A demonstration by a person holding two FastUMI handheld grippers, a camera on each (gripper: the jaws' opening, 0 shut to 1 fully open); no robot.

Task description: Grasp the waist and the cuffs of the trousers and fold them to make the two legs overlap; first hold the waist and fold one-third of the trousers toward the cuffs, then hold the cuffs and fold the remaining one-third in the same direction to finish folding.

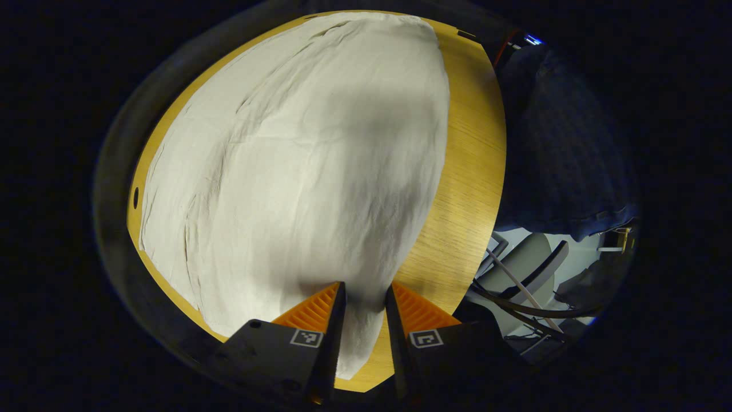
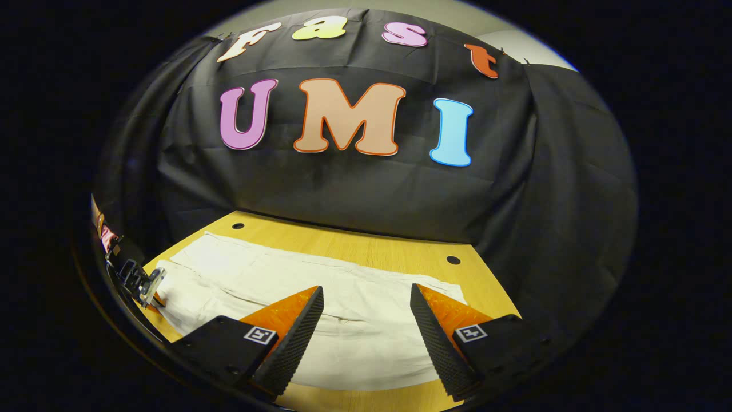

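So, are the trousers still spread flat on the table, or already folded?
Mostly spread: the trousers lie long and flat across the table. Cannot tell whether the legs overlap. One end sits between the left gripper fingers.

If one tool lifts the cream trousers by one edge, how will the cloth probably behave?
The cream cloth trousers will probably hang limp, since they lie flat with soft wrinkles on the yellow wooden table. They look thin, so likely light. The left tool has cloth between its narrowly parted fingers; a one-point lift may let the rest drag and bunch.
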